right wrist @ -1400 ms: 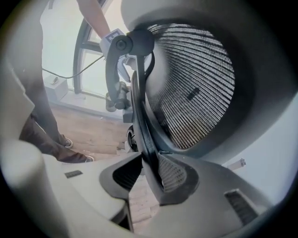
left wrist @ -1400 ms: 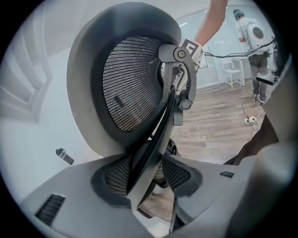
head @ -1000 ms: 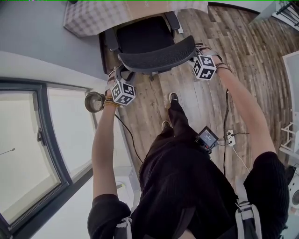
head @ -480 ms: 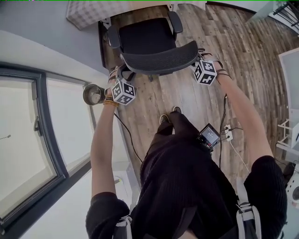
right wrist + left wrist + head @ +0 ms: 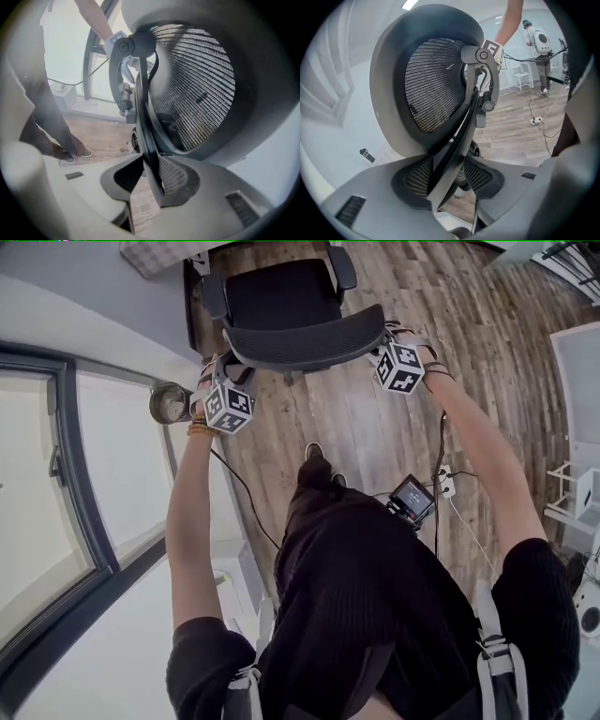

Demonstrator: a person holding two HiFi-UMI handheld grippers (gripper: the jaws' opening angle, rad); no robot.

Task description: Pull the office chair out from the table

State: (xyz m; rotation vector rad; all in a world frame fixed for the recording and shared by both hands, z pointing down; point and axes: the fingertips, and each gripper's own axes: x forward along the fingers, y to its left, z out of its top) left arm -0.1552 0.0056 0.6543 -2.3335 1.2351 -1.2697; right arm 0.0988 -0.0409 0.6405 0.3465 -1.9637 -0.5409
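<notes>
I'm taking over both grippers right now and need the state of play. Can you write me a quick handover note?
Left gripper: shut on the left edge of the backrest.
Right gripper: shut on its right edge.
Office chair: on the wooden floor, seat fully uncovered, in front of the person.
Done: chair appears pulled out.
To do: probably a little more pull if wanted, then open both jaws.

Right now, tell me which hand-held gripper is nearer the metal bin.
Left. The left hand-held gripper grips the chair back at the end beside the bin; the right hand-held gripper grips its far end.
</notes>
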